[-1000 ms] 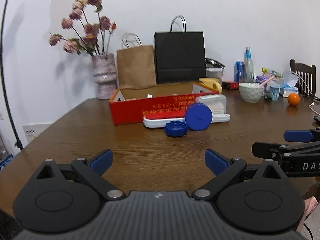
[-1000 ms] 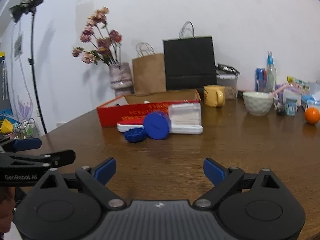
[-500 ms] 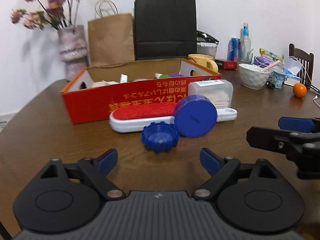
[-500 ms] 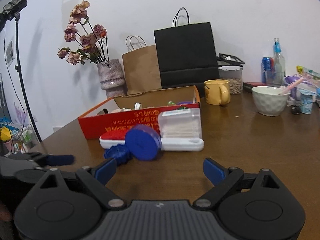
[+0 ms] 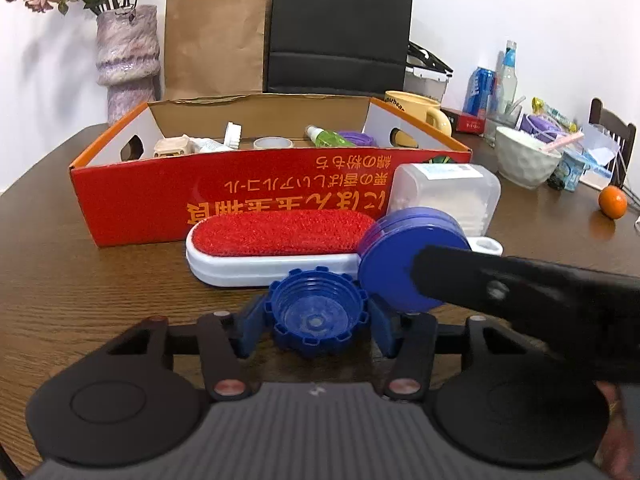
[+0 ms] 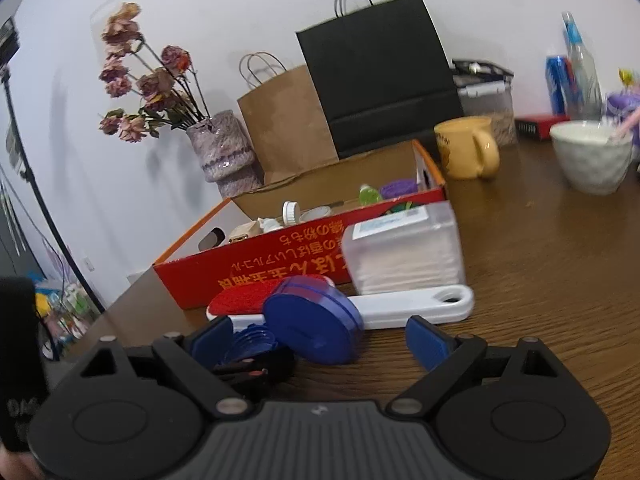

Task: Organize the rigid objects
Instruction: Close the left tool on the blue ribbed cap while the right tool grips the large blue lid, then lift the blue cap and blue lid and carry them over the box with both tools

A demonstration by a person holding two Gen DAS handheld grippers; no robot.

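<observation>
A blue notched cap (image 5: 318,318) lies open side up on the wooden table. My left gripper (image 5: 318,326) is closing on it, and both blue pads meet its sides. Just right of it a blue round lidded tub (image 5: 404,264) leans on a red lint brush (image 5: 276,236) with a white body. My right gripper (image 6: 320,344) stands open around that tub (image 6: 314,328), pads apart from it. One black right finger (image 5: 520,296) crosses the left wrist view. Behind stand a clear box of cotton pads (image 5: 444,196) and an open red carton (image 5: 160,208) with several small items inside.
At the back are a vase of dried flowers (image 5: 128,56), a brown paper bag (image 5: 216,40) and a black paper bag (image 5: 340,24). To the right stand a yellow mug (image 6: 468,148), a white bowl (image 6: 588,156), bottles (image 5: 508,76), an orange (image 5: 612,202) and a chair (image 5: 612,128).
Both grippers came forward to the items in front of the carton. The left jaws narrowed onto the blue cap. The right gripper came around the blue tub.
</observation>
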